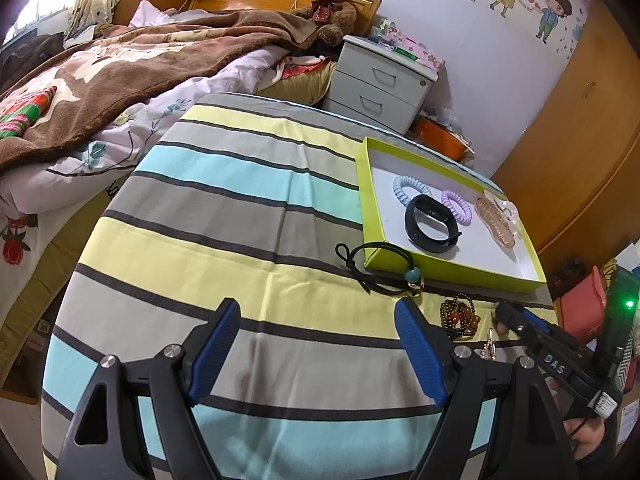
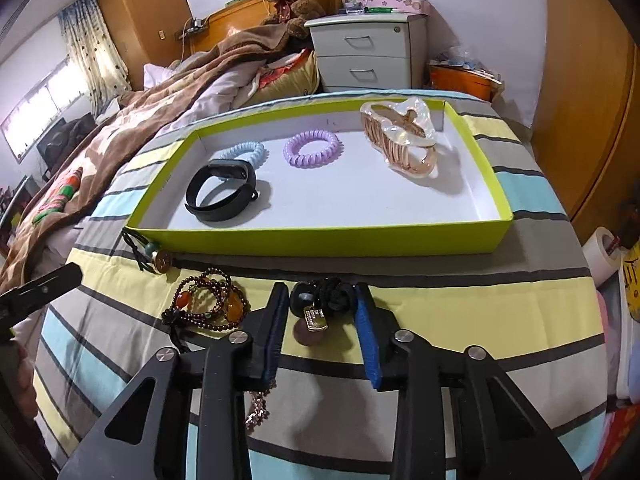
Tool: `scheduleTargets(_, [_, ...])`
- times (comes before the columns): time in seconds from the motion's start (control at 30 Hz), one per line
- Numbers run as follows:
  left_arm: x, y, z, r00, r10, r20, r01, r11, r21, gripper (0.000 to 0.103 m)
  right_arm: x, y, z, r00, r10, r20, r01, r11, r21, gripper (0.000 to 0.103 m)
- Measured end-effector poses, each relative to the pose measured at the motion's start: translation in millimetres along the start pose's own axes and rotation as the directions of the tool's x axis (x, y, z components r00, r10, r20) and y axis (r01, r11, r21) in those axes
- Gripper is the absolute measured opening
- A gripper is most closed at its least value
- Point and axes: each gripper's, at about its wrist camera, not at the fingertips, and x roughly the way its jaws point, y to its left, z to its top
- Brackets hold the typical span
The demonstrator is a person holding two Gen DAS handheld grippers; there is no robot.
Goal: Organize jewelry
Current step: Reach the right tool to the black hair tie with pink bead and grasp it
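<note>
Striped cloth (image 2: 440, 308) is spread beneath a green tray (image 2: 320, 240). Just before it, a black corded pendant (image 2: 320, 304) is clamped by the right gripper (image 2: 322, 316); nothing is held by the wide-spread left gripper (image 1: 316, 344).

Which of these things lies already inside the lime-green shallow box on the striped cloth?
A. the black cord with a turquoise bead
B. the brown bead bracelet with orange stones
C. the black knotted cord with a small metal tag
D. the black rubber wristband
D: the black rubber wristband rests on the white floor of the lime-green shallow box, beside the pale blue coil hair tie; the other three lie outside it on the striped cloth.
</note>
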Motion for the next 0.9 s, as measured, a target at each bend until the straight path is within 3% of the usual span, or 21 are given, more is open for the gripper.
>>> scheduleTargets(0.13, [7, -5, 1, 1.0, -0.004, -0.016, 0.005, 1.0, 0.011, 0.081, -11, -5, 2, 0.999, 0.013, 0.033, -0.013, 1.0, 0.009, 0.013])
scheduleTargets(0.4, [18, -23, -4, 0.999, -0.02, -0.045, 0.022, 0.999, 0.049, 0.081, -7, -12, 0, 0.996, 0.085, 0.018, -0.086, 0.996, 0.039, 0.014])
scheduleTargets(0.6, [18, -27, -3, 0.999, -0.018, -0.043, 0.02, 0.998, 0.055, 0.081, 6, -3, -3, 0.994, 0.106, -0.038, -0.106, 0.994, -0.003, 0.025])
scheduleTargets(0.7, [19, -29, -3, 0.999, -0.017, -0.044, 0.02, 0.998, 0.06, 0.081, 7, 5, -1, 0.994, 0.106, -0.028, -0.108, 0.993, -0.045, 0.036])
scheduleTargets(0.83, [19, -30, -3, 0.999, -0.016, -0.048, 0.019, 0.998, 0.06, 0.081, 9, 10, -1, 0.996, 0.082, -0.018, -0.083, 0.994, -0.065, 0.035])
scheduleTargets(0.9, [20, -31, -3, 0.999, -0.014, -0.05, 0.017, 0.998, 0.062, 0.081, 9, 9, -2, 0.998, 0.06, -0.012, -0.061, 0.996, -0.067, 0.024])
